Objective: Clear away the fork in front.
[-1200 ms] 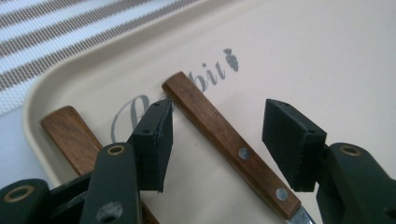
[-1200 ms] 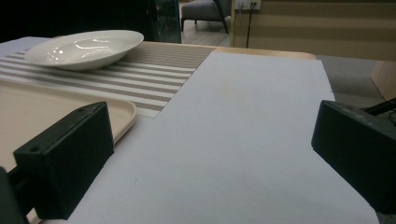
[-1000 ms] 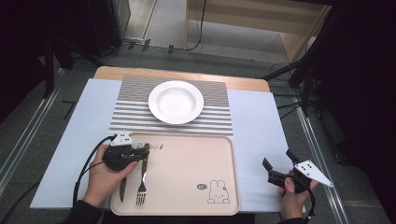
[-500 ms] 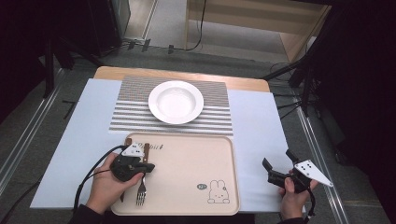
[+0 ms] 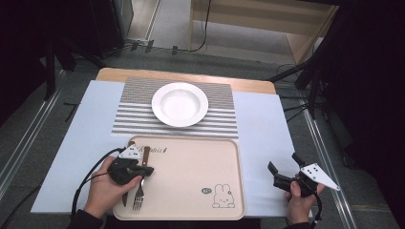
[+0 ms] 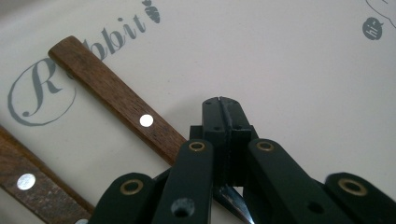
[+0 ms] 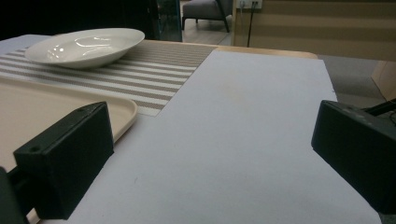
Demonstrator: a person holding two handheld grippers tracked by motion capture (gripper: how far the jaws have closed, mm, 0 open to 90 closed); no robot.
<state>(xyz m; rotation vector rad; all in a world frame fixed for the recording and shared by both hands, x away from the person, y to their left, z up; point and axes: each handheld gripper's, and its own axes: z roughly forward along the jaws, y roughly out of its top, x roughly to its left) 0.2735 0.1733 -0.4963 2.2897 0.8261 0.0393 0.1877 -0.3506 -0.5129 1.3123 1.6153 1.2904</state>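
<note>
Nearest the person, the left gripper (image 6: 222, 105) has its jaws pressed together on the fork (image 5: 139, 191), pinching its metal neck just below the wooden handle while the fork lies on the beige tray (image 5: 191, 210) beside the knife (image 6: 28, 179); the grip looks made, the lift not yet begun. Off to the side the right gripper (image 5: 282, 172) hangs spread and empty over the pale blue tablecloth (image 7: 252, 140). Farther off, the white soup plate (image 5: 180, 104) waits on the striped placemat (image 5: 129, 114) with no cutlery laid beside it, so the place setting is barely started.

Probably a recording lab, dark stands (image 5: 52, 57) around the table (image 5: 267, 124), cables (image 5: 200, 45) across grey floor
</note>
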